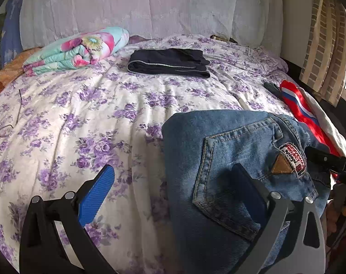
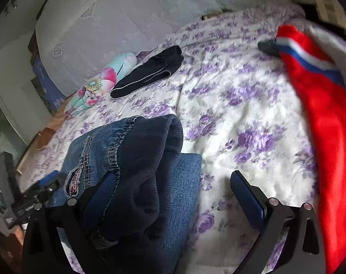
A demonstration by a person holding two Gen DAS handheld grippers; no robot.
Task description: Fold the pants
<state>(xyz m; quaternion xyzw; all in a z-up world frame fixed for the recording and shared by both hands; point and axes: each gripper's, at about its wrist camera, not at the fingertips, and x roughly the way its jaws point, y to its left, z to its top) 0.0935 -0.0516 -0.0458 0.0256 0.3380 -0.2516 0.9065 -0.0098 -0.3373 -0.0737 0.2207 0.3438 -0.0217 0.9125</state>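
Folded blue jeans (image 1: 237,159) with a back pocket and a sewn patch lie on the floral bedsheet (image 1: 86,118) at the near right. My left gripper (image 1: 175,182) is open; its right finger rests over the jeans' pocket and its left finger is over bare sheet. In the right wrist view the jeans (image 2: 127,159) show their dark ribbed waistband, bunched at the left finger. My right gripper (image 2: 173,187) is open, its jaws wide apart, the right finger over bare sheet. The other gripper (image 2: 47,185) shows at the left.
Folded dark pants (image 1: 168,62) lie at the far middle of the bed. A rolled floral blanket (image 1: 77,50) sits far left. A red garment with blue and white stripes (image 1: 310,114) lies along the right edge. Eyeglasses (image 1: 1,132) lie near left.
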